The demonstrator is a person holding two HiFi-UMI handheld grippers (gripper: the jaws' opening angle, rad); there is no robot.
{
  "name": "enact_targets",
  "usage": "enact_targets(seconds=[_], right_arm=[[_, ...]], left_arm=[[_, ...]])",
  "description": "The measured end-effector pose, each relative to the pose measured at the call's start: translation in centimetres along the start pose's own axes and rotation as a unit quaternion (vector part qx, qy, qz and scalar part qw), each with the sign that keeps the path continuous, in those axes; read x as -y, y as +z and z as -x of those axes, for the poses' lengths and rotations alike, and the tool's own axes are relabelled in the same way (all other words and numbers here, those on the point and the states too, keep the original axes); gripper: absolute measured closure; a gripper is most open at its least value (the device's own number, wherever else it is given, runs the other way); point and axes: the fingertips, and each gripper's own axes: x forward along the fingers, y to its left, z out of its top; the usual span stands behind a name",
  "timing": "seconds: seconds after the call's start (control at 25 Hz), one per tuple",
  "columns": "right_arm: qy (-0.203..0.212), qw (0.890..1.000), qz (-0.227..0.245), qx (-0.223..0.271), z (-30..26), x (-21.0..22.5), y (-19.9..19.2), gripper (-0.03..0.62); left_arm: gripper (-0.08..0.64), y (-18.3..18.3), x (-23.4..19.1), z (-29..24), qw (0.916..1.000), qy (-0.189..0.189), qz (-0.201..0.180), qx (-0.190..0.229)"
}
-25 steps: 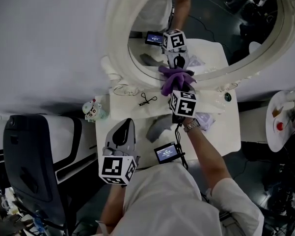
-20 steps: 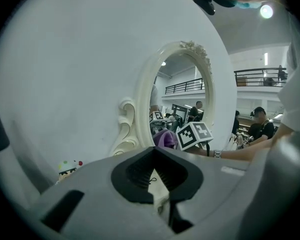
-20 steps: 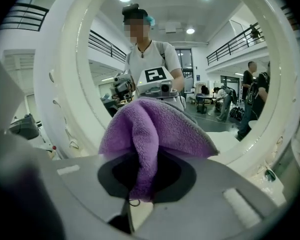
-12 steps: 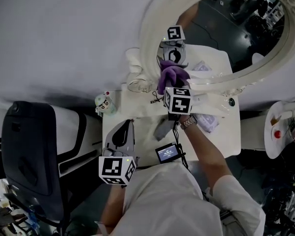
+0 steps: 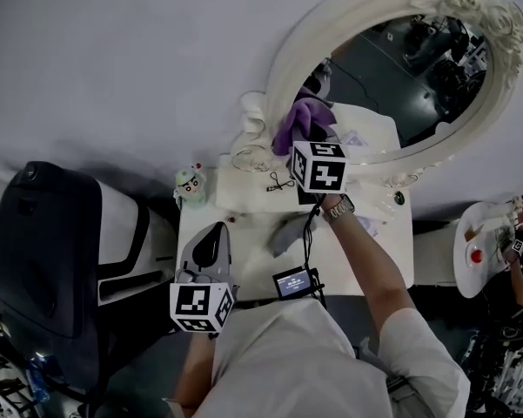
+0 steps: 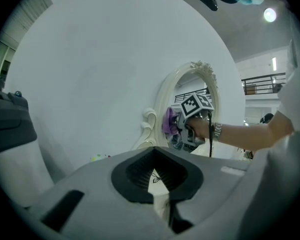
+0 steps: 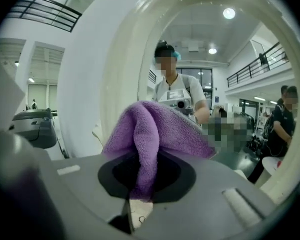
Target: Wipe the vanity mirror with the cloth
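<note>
Head view: the right tool (image 5: 306,139) presses the purple cloth (image 5: 298,116) against the vanity mirror (image 5: 400,72) at its lower-left edge, so wiping looks under way.

Left gripper view: the left tool (image 6: 160,204) is narrow and empty, well below the mirror.

Right gripper view: the jaws clamp the cloth. The next move is probably a sweep across the glass.

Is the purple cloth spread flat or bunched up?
Bunched up: the cloth hangs in thick folds, pinched between the right tongs.

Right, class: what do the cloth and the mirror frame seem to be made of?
The cloth looks like purple terry or microfibre: fuzzy pile, soft folds. The mirror frame is glossy cream with carved scrolls, perhaps painted wood or moulded resin; I cannot tell which.
</note>
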Motion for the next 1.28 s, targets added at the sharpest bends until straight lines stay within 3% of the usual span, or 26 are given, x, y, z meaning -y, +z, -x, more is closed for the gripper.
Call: enact_targets(seconds=[0.24,0.44,0.76,1.04,1.2,1.28], right_arm=[[0.018,0.992,0.035,0.120,4.2,-1.3,8.2,0.538],[0.044,0.984,0.011,0.174,10.8,-1.2,9.4,0.537],[0.026,0.970,-0.038,0.237,26.1,3.5,5.0,0.537],[-0.017,0.969,-0.075,0.236,41.8,7.2,-2.4,0.537],[-0.033,0.971,-0.094,0.217,48.0,8.3,-7.7,0.537],[-0.041,0.970,-0.120,0.206,50.5,8.6,-10.6,0.537]], left_arm=[[0.560,-0.8,1.8,1.4,1.0000,-0.003,-0.003,-0.003],[0.560,-1.4,5.7,1.6,0.9993,-0.031,-0.019,-0.008],[0.560,-3.3,15.9,3.9,0.9953,-0.088,-0.041,-0.003],[0.560,-6.5,26.6,9.0,0.9888,-0.137,-0.058,0.005],[0.560,-10.1,30.1,12.3,0.9894,-0.135,-0.051,-0.009],[0.560,-11.6,31.7,14.3,0.9866,-0.148,-0.067,-0.018]])
